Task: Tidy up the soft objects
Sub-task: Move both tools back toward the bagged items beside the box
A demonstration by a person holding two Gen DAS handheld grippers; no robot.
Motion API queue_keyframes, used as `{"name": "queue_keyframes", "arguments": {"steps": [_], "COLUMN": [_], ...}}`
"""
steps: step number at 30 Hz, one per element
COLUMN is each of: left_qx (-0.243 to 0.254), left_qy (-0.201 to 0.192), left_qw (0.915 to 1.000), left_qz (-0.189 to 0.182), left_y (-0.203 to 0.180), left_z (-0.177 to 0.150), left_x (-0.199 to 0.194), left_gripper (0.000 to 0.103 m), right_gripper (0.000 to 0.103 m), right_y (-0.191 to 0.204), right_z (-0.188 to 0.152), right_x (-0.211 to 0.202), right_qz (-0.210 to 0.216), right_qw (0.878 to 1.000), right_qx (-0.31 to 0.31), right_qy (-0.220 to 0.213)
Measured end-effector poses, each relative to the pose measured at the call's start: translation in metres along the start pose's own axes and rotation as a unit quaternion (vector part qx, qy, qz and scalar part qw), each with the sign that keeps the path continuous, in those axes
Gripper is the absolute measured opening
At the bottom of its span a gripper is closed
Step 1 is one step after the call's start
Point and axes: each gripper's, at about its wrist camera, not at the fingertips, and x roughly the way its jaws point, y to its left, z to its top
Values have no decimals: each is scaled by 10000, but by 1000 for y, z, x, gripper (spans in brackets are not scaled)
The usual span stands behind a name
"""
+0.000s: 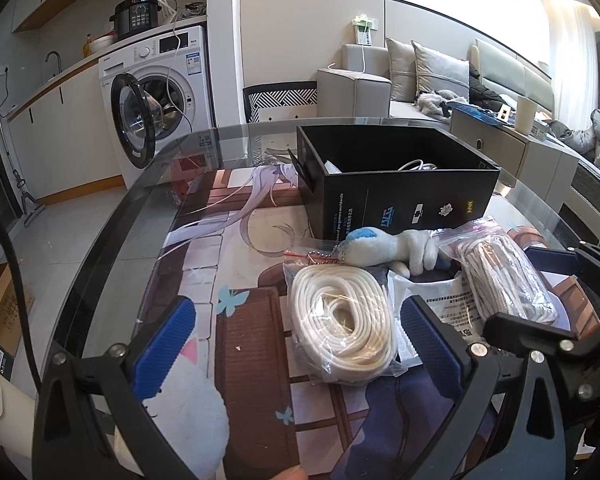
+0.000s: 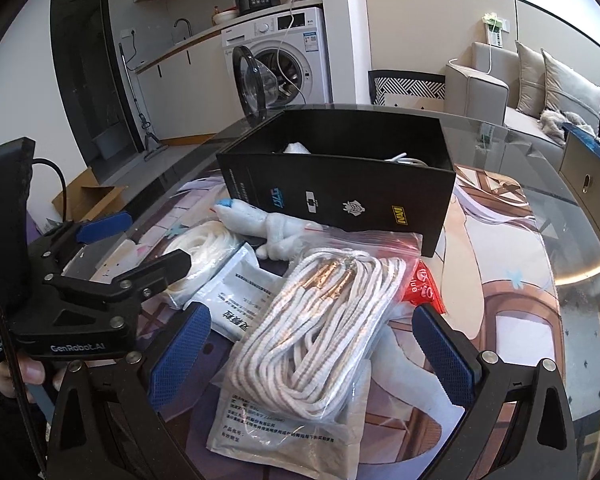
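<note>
My left gripper (image 1: 300,344) is open and empty, its blue pads either side of a bagged coil of white cord (image 1: 342,320) on the printed mat. My right gripper (image 2: 312,352) is open and empty around a bagged coil of white-and-tan rope (image 2: 320,332), which also shows in the left wrist view (image 1: 504,276). A white and blue plush toy (image 1: 392,250) lies behind the coils, against an open black box (image 1: 404,196). The box (image 2: 340,196) holds a white cable and something white. White printed packets (image 2: 240,296) lie under the rope bag.
The printed mat (image 1: 240,320) covers a round glass table (image 1: 112,240). A red packet (image 2: 424,288) lies beside the rope bag. An open washing machine (image 1: 156,96), a chair (image 1: 280,100) and a sofa (image 1: 380,80) stand behind. A cardboard box (image 1: 0,304) sits on the floor at left.
</note>
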Motion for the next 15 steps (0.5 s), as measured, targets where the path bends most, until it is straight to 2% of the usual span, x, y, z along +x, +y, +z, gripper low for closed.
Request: {"name": "queue_keyframes", "arguments": {"steps": [11, 15], "left_qx": [25, 33], "left_qy": [61, 70], "left_qw": [10000, 10000], "left_qz": [-39, -43], "left_y": [2, 2], "left_z": [0, -1], "left_x": [5, 6], "left_gripper": [103, 103], "right_gripper": [102, 102], "right_y": [-28, -26], "right_z": [-7, -7], "right_x": [-2, 2], "right_qz": [-207, -141], "right_qw": [9994, 9993], "right_qx": [204, 251], "right_qy": [165, 233]}}
